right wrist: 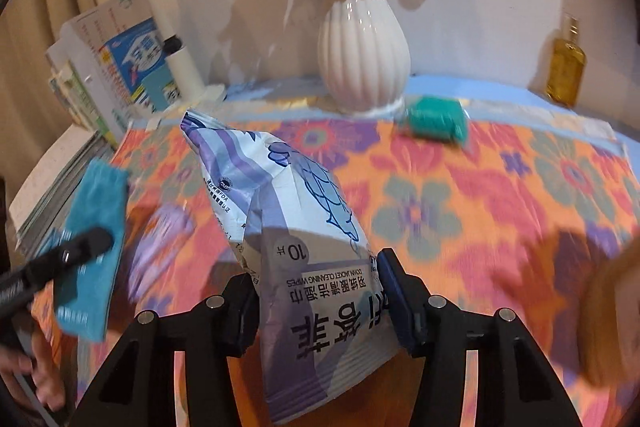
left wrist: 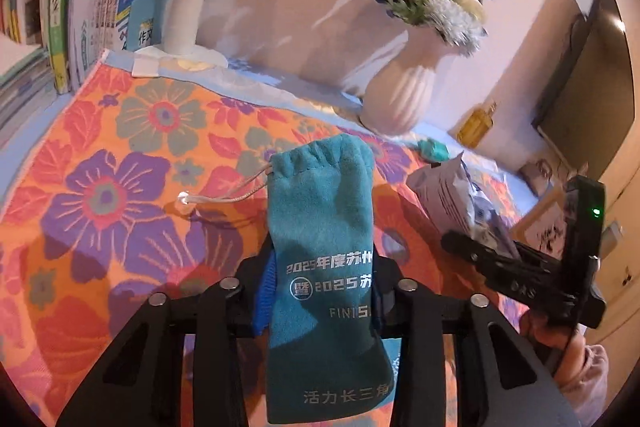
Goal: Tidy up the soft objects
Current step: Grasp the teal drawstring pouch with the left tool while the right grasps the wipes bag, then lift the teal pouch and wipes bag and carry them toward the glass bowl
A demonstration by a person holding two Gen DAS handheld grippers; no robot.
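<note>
Flowery cloth (left wrist: 120,155) covers the table. Above it, a teal pouch (left wrist: 324,267) is pinched in the left gripper (left wrist: 320,303), long way pointing forward. Just beside it, a wipes pack (right wrist: 304,247) is squeezed in the right gripper (right wrist: 316,303).

Both wrist views close, angled down; share vase (left wrist: 400,87) and floral cloth (right wrist: 500,195).

A pale wall (right wrist: 480,7) stood behind the desk (right wrist: 520,95) — its floral cloth (right wrist: 460,187) lit warmly — with a dark screen (left wrist: 588,87) mounted at the right.
</note>
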